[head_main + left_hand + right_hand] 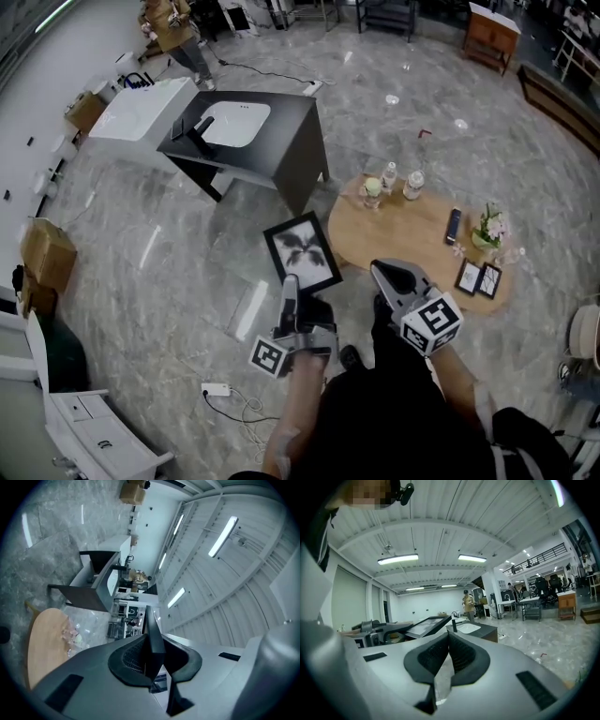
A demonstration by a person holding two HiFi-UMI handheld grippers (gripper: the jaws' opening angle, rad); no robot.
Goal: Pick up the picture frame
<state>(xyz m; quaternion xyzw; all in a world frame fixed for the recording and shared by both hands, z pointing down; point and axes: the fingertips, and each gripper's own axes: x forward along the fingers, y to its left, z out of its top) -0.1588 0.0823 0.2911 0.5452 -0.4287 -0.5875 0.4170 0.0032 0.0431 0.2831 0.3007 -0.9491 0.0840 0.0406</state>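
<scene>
The left hand-held gripper pinches the picture frame by its 6 o'clock edge, so it is best to lift it level and firmly; the right hand-held gripper, at 3 o'clock, is closed and empty.

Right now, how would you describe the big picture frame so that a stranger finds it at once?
Find the oval wooden table. Just off its left end, above the grey floor, the left claw grips a black picture frame by its lower edge. Unlike the two small frames standing on the table, it is large and shows a dark winged blot.
</scene>
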